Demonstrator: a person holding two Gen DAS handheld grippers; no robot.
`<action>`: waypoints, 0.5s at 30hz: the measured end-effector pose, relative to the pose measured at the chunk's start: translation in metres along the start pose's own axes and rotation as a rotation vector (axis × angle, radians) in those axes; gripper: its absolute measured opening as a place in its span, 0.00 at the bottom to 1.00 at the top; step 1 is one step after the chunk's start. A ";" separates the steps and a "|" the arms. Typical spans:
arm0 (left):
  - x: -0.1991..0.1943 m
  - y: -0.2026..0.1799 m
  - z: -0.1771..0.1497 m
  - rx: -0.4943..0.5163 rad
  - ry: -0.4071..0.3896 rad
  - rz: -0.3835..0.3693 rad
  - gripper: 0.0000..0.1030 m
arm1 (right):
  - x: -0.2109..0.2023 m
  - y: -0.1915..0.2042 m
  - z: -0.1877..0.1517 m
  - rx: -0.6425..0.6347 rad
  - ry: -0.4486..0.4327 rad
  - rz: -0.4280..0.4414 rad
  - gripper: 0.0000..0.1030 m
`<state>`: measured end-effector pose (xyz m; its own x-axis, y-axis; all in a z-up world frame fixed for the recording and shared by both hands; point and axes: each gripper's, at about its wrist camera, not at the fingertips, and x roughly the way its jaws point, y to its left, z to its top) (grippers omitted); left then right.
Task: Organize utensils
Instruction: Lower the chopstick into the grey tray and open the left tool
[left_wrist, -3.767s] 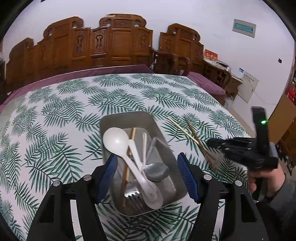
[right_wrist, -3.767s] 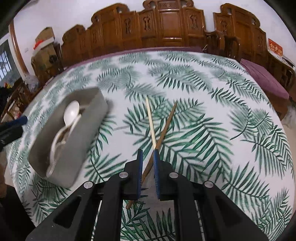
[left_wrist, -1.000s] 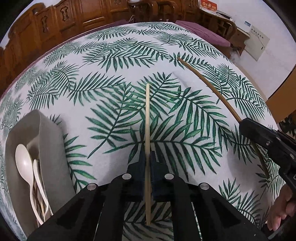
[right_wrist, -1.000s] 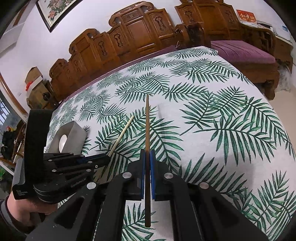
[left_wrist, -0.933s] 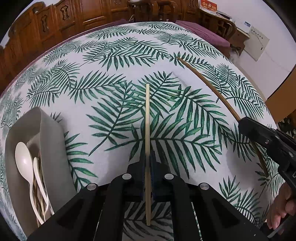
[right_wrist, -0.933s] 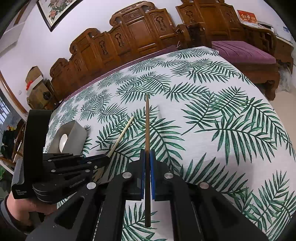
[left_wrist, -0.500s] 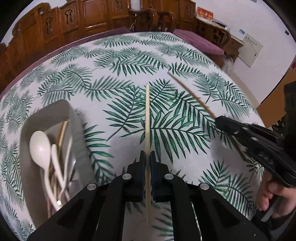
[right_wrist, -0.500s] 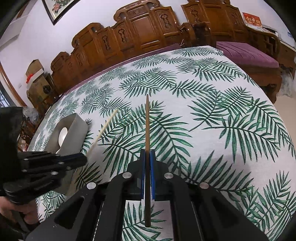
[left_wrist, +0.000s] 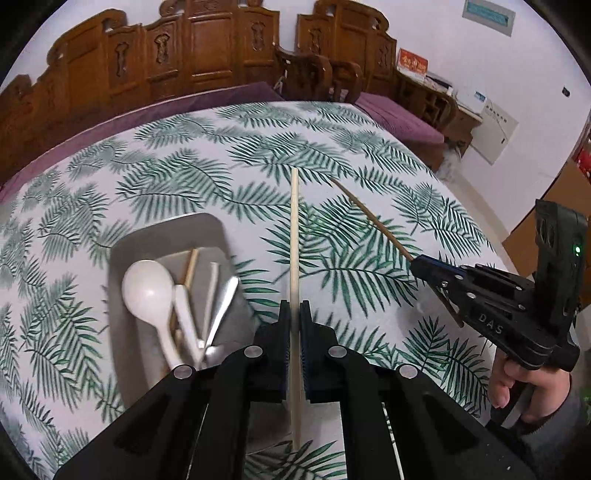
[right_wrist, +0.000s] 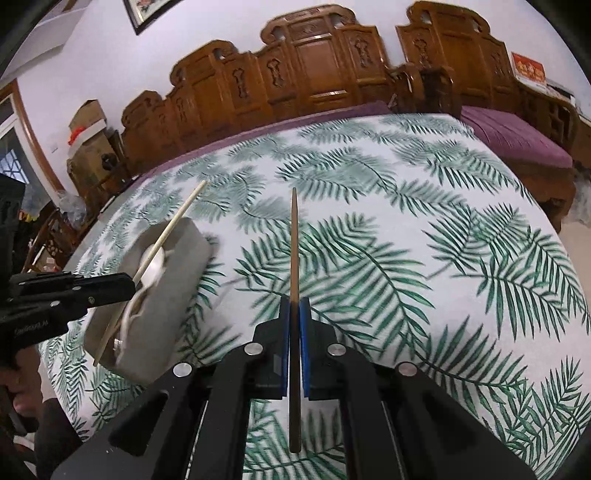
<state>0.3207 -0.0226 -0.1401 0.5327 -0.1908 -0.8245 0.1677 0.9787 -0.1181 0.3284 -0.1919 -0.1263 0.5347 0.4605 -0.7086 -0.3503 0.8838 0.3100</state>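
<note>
My left gripper (left_wrist: 294, 310) is shut on a pale chopstick (left_wrist: 294, 236), held in the air just right of the grey tray (left_wrist: 125, 243). The tray holds a white spoon (left_wrist: 147, 288), another chopstick and several metal utensils. My right gripper (right_wrist: 294, 306) is shut on a dark brown chopstick (right_wrist: 294, 243) that points away over the table. In the left wrist view the right gripper (left_wrist: 419, 263) shows at the right, its dark brown chopstick (left_wrist: 369, 218) slanting up to the left. In the right wrist view the left gripper (right_wrist: 127, 284) holds the pale chopstick (right_wrist: 173, 225) above the tray (right_wrist: 181, 280).
A round table with a green leaf-print cloth (right_wrist: 406, 258) fills both views. Carved wooden chairs (left_wrist: 207, 48) ring its far side. A person's hand (left_wrist: 524, 391) holds the right gripper's handle. Cardboard boxes (right_wrist: 88, 122) stand at the far left.
Both grippers have lifted their chopsticks off the cloth. The left one has moved up and toward the tray, which now lies closer to it; the right has shifted a little.
</note>
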 end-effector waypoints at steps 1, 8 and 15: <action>-0.003 0.004 0.000 -0.004 -0.005 0.002 0.04 | -0.002 0.003 0.001 -0.005 -0.007 0.004 0.06; -0.014 0.036 -0.001 -0.029 -0.031 0.054 0.04 | -0.012 0.032 0.003 -0.055 -0.043 0.035 0.06; 0.011 0.063 -0.018 -0.036 0.026 0.126 0.04 | -0.010 0.049 0.001 -0.112 -0.027 0.043 0.06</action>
<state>0.3219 0.0380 -0.1666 0.5255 -0.0648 -0.8483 0.0711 0.9970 -0.0321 0.3064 -0.1533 -0.1038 0.5374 0.5009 -0.6785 -0.4559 0.8494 0.2659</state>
